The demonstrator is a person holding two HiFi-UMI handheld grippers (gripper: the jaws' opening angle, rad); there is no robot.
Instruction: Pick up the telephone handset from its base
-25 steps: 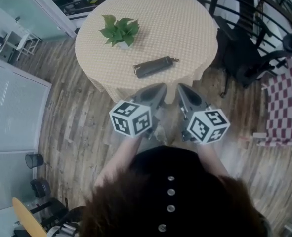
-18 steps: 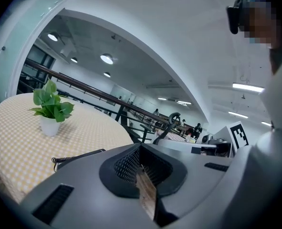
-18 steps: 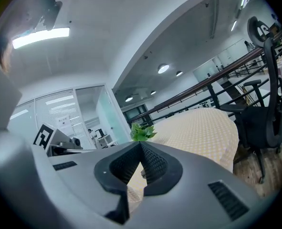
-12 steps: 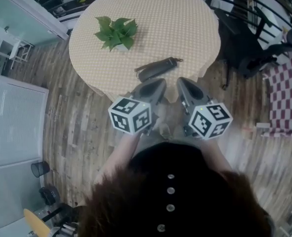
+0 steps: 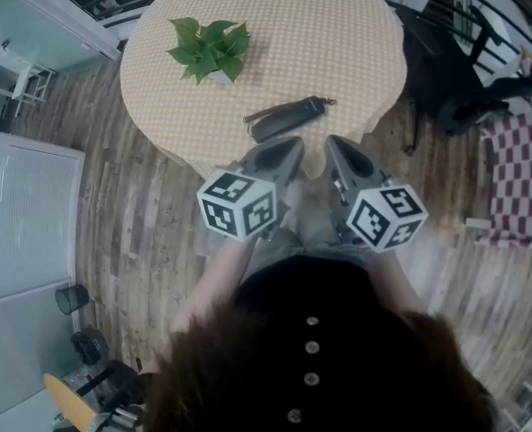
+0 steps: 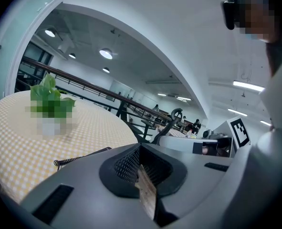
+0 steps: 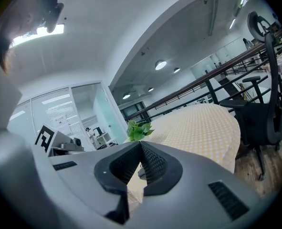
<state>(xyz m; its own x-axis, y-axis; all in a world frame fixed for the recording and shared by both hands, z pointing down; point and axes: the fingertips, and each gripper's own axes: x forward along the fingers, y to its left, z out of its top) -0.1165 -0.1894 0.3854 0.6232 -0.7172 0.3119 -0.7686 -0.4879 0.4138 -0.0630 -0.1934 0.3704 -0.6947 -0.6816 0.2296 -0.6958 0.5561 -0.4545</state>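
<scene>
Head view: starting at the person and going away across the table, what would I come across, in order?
The left hand-held gripper and right hand-held gripper side by side, both shut and empty → the dark telephone handset near the front edge of the round table → the green potted plant farther back.

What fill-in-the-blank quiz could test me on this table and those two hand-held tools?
1. The table top is ___ in shape.
2. The handset lies nearer the grippers than the potted ___ does.
3. The jaws of the left gripper and the right gripper are both ___.
Missing words: round; plant; shut.
</scene>
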